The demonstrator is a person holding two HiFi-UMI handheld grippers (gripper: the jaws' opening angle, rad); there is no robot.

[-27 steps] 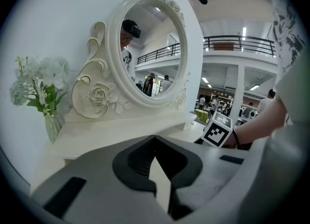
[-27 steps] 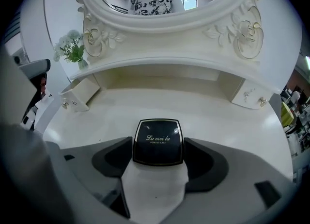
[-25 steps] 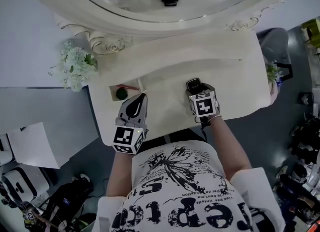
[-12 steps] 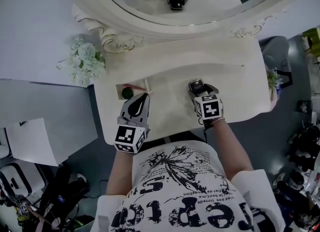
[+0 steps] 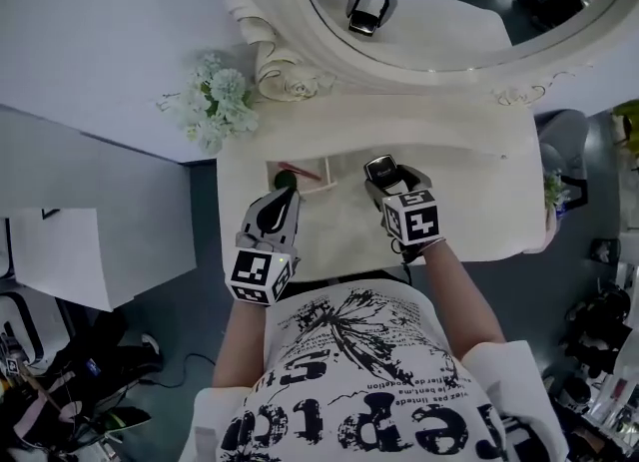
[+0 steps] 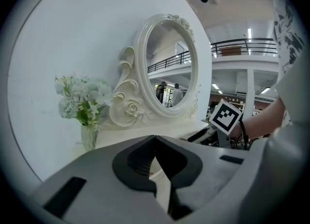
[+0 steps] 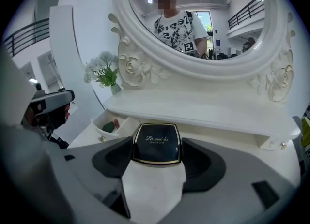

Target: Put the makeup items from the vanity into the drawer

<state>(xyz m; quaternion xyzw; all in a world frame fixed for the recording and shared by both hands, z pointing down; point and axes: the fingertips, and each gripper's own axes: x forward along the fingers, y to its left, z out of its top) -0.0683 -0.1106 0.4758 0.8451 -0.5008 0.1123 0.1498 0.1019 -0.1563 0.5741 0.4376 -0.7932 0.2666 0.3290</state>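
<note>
R tongs (image 5: 383,179) clamped on glossy black square compact (image 7: 156,143) w/ gold rim; L tongs (image 6: 155,141) pressed together, empty.

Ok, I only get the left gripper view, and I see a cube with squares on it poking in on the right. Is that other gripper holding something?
Observer: Yes, the right gripper is clamped on a black compact with a gold rim.
Operator: Cool! Is the drawer open? I can't see it.
Observer: It is. In the head view the drawer sits open just ahead of the left gripper.
Operator: Is anything in there?
Observer: A round green item and a thin red stick lie inside.
</note>
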